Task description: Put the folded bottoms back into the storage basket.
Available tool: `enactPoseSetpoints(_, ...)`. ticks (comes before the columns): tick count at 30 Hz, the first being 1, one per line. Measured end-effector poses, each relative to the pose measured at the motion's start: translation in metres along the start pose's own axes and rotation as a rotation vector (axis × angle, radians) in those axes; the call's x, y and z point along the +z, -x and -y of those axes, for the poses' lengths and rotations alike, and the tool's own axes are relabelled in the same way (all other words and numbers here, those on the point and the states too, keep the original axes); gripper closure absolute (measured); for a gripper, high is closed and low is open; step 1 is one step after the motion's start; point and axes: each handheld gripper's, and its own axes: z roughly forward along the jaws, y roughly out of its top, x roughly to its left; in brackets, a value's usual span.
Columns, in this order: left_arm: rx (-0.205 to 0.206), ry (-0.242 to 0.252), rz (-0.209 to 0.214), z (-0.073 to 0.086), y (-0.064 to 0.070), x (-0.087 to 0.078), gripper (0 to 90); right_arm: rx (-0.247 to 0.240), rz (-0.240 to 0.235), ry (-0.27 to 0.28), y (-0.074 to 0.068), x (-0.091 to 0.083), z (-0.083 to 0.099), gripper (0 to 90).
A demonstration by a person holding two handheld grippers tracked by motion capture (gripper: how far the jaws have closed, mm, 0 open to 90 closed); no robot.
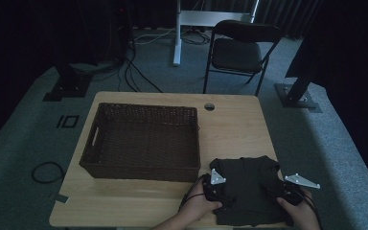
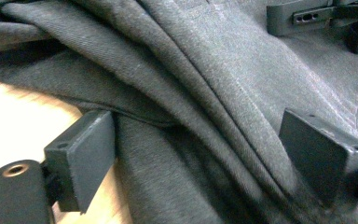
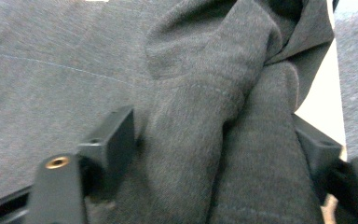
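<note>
Garment (image 1: 247, 191) folds between both tools' jaws, grip unclear, near edge cut off

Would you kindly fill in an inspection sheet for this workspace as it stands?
Surface: light wooden table, round hole near its far edge.
Job's things: dark grey cloth garment, bunched in folds at the near right; brown woven basket to its left, nothing seen inside.
Clutter: nothing seen.
Grippers: left gripper and right gripper both open, jaws astride garment folds.
Cables: black cable trailing from the left gripper.
Surroundings: black folding chair, grey carpet, floor cables.
</note>
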Motion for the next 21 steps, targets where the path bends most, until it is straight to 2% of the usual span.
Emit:
enactPoseSetpoints(2,-0.002,0.003,-0.002,-0.001,0.001,0.001,18.3,0.005,-0.006,0.005,0.0,0.0,0.001,31.9)
enactPoseSetpoints(3,-0.009,0.009,0.015,-0.003,0.0,0.004,26.0,0.025,-0.024,0.01,0.0,-0.001,0.002,44.5)
enactPoseSetpoints(4,-0.046,0.013,0.054,-0.003,-0.002,0.006,37.1,0.028,-0.032,0.009,-0.001,-0.002,0.002,52.1)
enactPoseSetpoints(5,-0.082,0.016,0.076,-0.003,-0.003,0.007,50.1,0.03,-0.038,0.006,-0.003,-0.003,0.002,58.3)
enactPoseSetpoints(6,-0.082,0.016,0.076,-0.003,-0.003,0.007,56.0,0.03,-0.038,0.006,-0.003,-0.003,0.002,58.3)
enactPoseSetpoints(7,-0.06,0.007,0.062,-0.005,-0.002,0.008,58.4,0.036,-0.03,-0.004,-0.006,-0.004,0.001,62.6)
enactPoseSetpoints(11,-0.03,-0.001,0.044,-0.01,0.002,0.005,66.7,0.023,-0.009,-0.018,-0.01,-0.005,-0.003,63.4)
enactPoseSetpoints(12,0.002,-0.003,0.038,-0.012,0.006,0.003,67.4,-0.034,0.008,-0.013,-0.014,-0.007,-0.003,65.0)
enactPoseSetpoints(14,0.003,-0.003,0.04,-0.013,0.006,0.002,67.8,-0.036,0.014,-0.012,-0.015,-0.008,-0.004,65.4)
enactPoseSetpoints(15,0.019,0.001,0.044,-0.016,0.006,0.0,68.3,-0.024,0.011,-0.009,-0.015,-0.011,-0.005,65.9)
enactPoseSetpoints(18,0.028,0.002,0.039,-0.018,0.007,-0.001,68.9,-0.009,0.007,0.002,-0.015,-0.012,-0.006,66.3)
enactPoseSetpoints(19,0.044,0.005,0.042,-0.023,0.009,-0.005,69.0,0.012,0.001,0.021,-0.016,-0.016,-0.007,66.7)
enactPoseSetpoints(21,0.045,0.014,0.05,-0.028,0.01,-0.009,69.1,0.017,-0.005,0.036,-0.016,-0.021,-0.011,66.7)
